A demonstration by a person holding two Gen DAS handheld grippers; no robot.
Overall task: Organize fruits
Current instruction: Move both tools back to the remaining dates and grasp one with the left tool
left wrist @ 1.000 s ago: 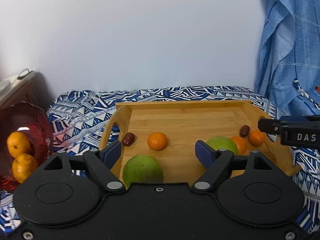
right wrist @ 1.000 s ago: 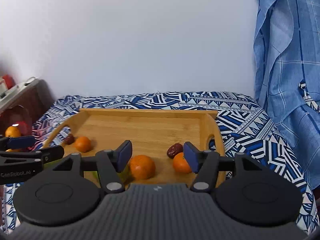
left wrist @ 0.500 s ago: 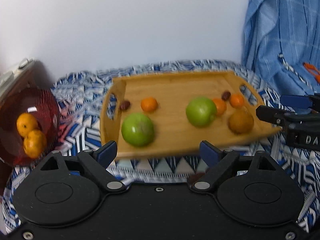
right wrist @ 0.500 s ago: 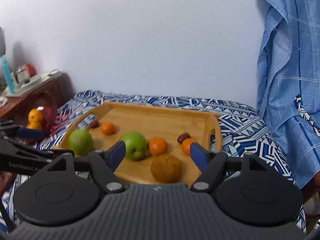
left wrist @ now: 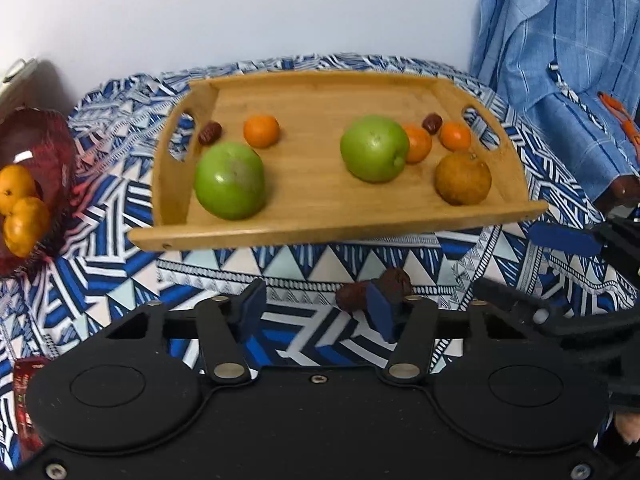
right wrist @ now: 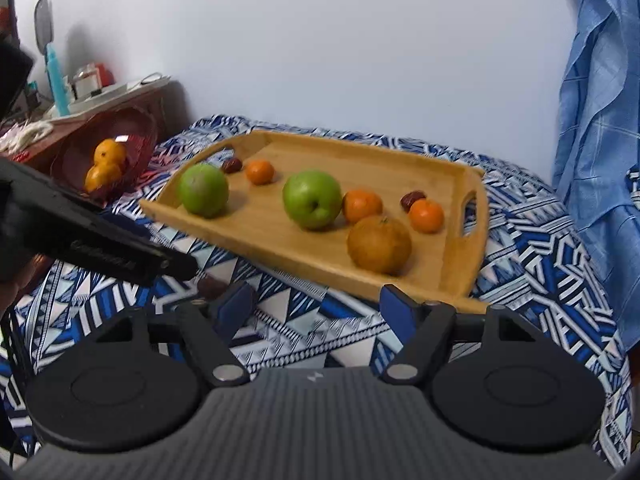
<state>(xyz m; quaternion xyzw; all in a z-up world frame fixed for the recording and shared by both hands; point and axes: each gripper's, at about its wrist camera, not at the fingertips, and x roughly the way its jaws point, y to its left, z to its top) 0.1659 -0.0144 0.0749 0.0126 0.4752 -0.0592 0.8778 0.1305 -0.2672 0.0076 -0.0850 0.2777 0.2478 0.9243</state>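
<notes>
A wooden tray [left wrist: 280,232] on the patterned cloth holds two green apples [left wrist: 230,180] [left wrist: 374,148], several small oranges [left wrist: 261,131], a brownish orange [left wrist: 463,178] and dates [left wrist: 210,133]. Two loose dates [left wrist: 351,297] lie on the cloth in front of the tray, at the tip of my left gripper's right finger. My left gripper [left wrist: 316,312] points down at the cloth and its jaws are closing. One date sits just inside the gap, and the pads do not press on it. My right gripper [right wrist: 318,310] is open and empty, in front of the tray's near edge [right wrist: 320,284].
A red bowl [left wrist: 44,136] with oranges [right wrist: 106,160] stands left of the tray. Behind it is a cluttered wooden side table [right wrist: 100,96]. Blue fabric [right wrist: 600,120] hangs at the right. A red packet [left wrist: 26,400] lies at the lower left.
Both grippers have drawn back from the tray and tilted down toward the cloth. The left jaws have narrowed, and loose dates now show at their right finger.
</notes>
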